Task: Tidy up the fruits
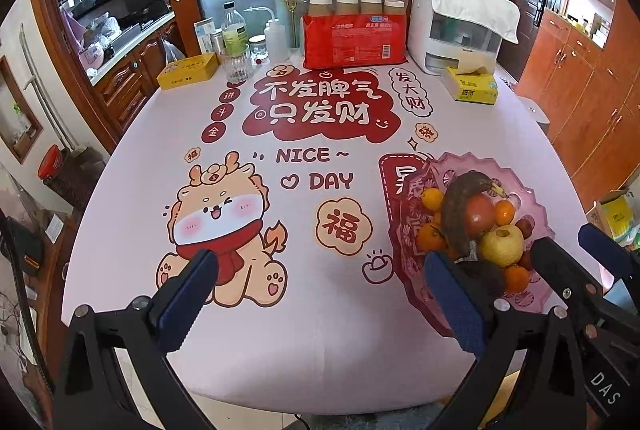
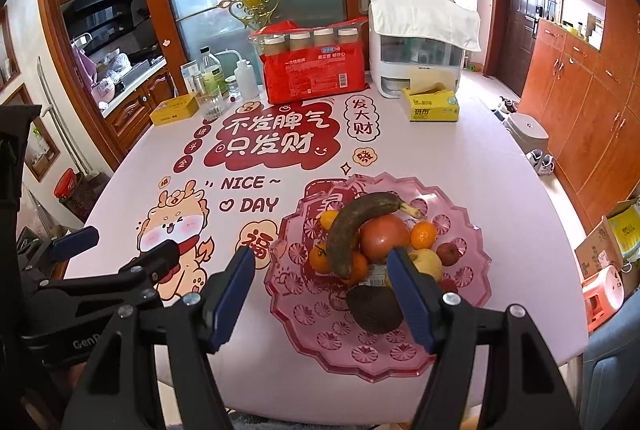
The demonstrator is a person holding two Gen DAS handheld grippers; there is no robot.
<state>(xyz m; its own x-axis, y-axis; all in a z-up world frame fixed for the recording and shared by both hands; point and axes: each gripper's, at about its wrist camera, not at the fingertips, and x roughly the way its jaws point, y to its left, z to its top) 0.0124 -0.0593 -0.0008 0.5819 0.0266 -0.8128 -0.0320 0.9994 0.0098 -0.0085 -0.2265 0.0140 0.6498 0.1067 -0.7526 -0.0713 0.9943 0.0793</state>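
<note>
A pink see-through fruit plate [image 2: 360, 362] with a scalloped rim sits on the right of the table. Piled on it are a brown overripe banana [image 2: 348, 230], a red apple [image 2: 384, 236], several oranges [image 2: 423, 234], a yellow pear [image 2: 430, 264] and a dark avocado [image 2: 372, 310] at the near side. My right gripper [image 2: 322, 298] hangs open above the plate's near half, nothing between its fingers. My left gripper [image 1: 324, 294] stands open over the printed cloth, left of the plate [image 1: 532, 190]. From the left wrist the banana [image 1: 456, 210] and pear [image 1: 500, 244] show beyond my right fingertip.
Along the far edge stand a red pack of bottles [image 1: 352, 34], a white appliance under a cloth [image 1: 460, 22], a yellow tissue box [image 1: 472, 86], a yellow tin [image 1: 186, 70], a glass [image 1: 236, 66] and some bottles. Wooden cabinets [image 2: 580, 102] line the right wall.
</note>
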